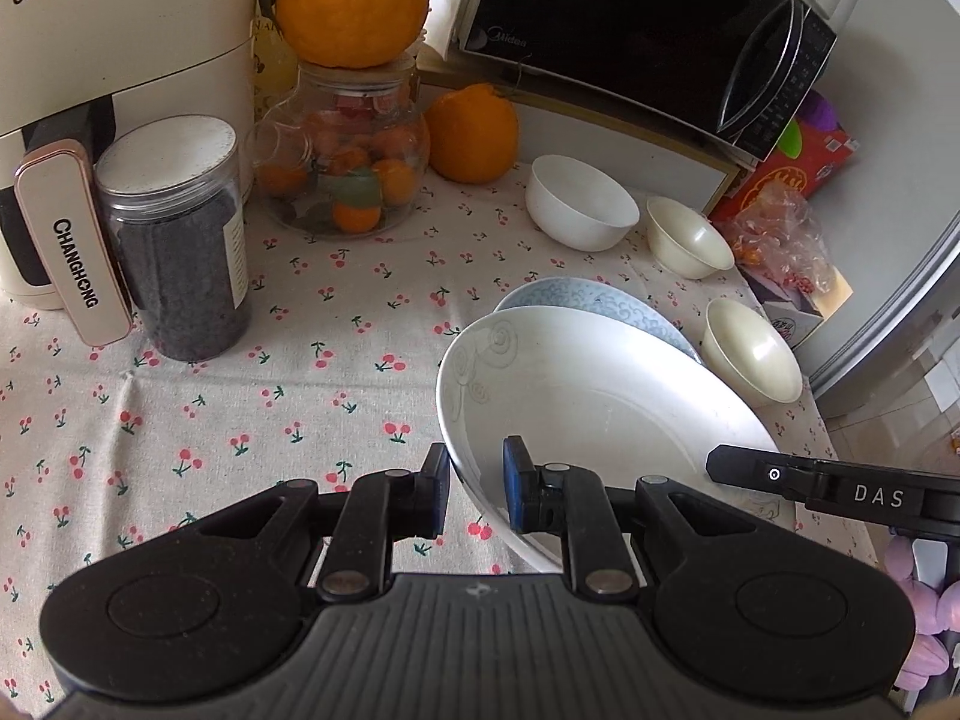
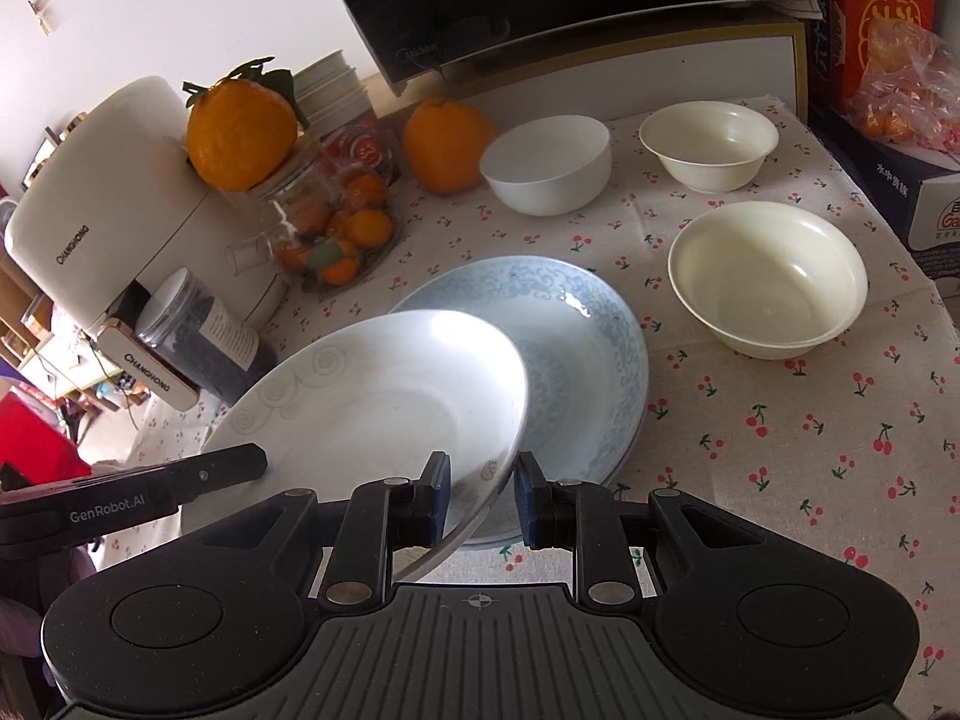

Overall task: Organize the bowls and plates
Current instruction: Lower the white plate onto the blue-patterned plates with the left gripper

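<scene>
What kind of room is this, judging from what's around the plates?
Most likely a home kitchen or dining corner. A Midea microwave and a Changhong air fryer stand behind a cherry-print tablecloth, with oranges in a glass jar beside them.

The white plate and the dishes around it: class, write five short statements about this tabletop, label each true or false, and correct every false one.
1. The white plate is tilted, with its far edge over the blue patterned plate. True.
2. Both the left gripper and the right gripper have the white plate's rim between their fingers. True.
3. The three bowls are nested in one stack. False: the white bowl, the small cream bowl and the larger cream bowl stand apart on the tablecloth.
4. An orange sits on top of the glass jar. True.
5. The blue patterned plate holds food. False: it is empty.
</scene>
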Available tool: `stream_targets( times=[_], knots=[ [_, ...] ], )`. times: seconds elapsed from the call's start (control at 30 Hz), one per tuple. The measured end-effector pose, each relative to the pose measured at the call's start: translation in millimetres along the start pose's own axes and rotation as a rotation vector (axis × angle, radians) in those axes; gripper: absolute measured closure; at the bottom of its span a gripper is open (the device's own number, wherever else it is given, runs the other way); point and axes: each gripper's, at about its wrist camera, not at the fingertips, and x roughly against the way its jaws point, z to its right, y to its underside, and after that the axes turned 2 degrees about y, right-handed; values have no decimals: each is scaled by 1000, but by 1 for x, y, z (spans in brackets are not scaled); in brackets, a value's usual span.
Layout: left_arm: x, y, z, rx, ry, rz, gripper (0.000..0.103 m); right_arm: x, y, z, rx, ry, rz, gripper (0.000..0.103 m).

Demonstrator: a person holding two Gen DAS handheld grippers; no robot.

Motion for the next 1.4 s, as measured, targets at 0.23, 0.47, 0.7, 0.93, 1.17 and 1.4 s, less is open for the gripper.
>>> stream_targets(
  times=[0.23, 0.47, 0.7, 0.93, 1.17, 1.4],
  knots=[
    [-16, -2, 9, -9, -8, 9, 87, -6, -4, 16, -25, 19, 9, 80],
    [-29, -5, 17, -37, -44, 22, 87, -17, -7, 24, -42, 30, 4, 80],
    [-37, -7, 24, -74, -79, 34, 86, -25, -11, 28, -51, 37, 4, 80],
    [-44, -6, 29, -111, -111, 44, 86, -29, -13, 28, -28, 52, 14, 80],
    [-48, -5, 35, -148, -137, 54, 86, -28, -15, 26, 17, 77, 40, 80],
    [-54, 1, 47, -254, -203, 50, 89, -26, -15, 20, 97, 124, 71, 80]
  ],
)
